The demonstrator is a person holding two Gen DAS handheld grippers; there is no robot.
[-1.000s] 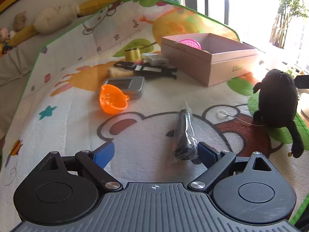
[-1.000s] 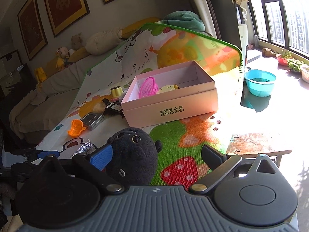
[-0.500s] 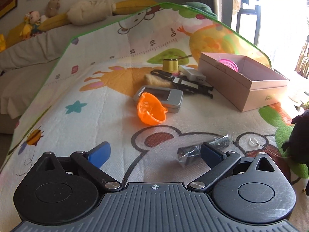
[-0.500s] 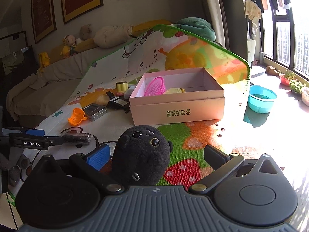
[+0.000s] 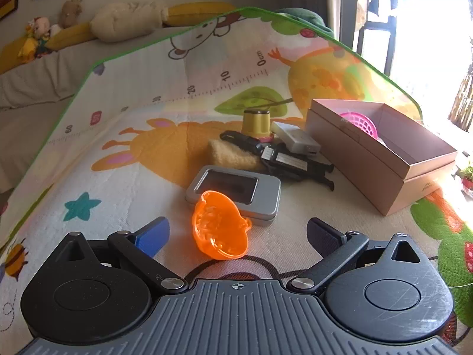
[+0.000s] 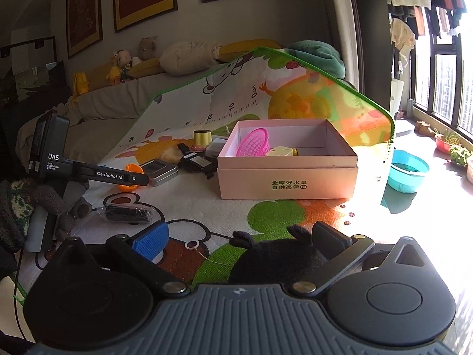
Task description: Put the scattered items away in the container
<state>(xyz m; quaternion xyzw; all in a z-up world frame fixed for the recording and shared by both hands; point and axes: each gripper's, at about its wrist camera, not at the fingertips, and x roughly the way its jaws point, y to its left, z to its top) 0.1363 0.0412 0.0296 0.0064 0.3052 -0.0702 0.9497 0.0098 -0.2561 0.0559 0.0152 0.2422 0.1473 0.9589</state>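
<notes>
Left gripper [image 5: 238, 233] hangs low over the cartoon-print foam play mat [image 5: 124, 183], jaws spread about as wide as they go and holding nothing; the translucent orange plastic toy cup [image 5: 220, 226] lies on its side on the mat in the gap ahead of the fingertips, leaning against the flat silver metal tin with a dark window lid [image 5: 236, 190]. The step in hand looks like picking up the cup: better to push forward until both pads flank its round body, keep clear of the tin, and close gently, since thin plastic may squirt out or flex. Right gripper [image 6: 238, 238] also stands wide, with the black plush toy [image 6: 275, 259] lying low between its fingers; whether the pads press it I cannot tell, though the gap looks unclosed. The open pink cardboard box [image 6: 288, 183] sits on the mat well beyond both grippers, holding a pink plastic mesh basket [image 6: 254, 142] tilted against its left wall and a small pale yellow toy [image 6: 280, 151] beside it; the rest of the floor looks bare. Outside it remain a gold thread spool [image 5: 256, 121], a black strap bundle [image 5: 283, 159], a grey power bank [image 5: 295, 139], a beige fuzzy pad [image 5: 233, 155] and a black item in a clear wrapper [image 6: 127, 213].
</notes>
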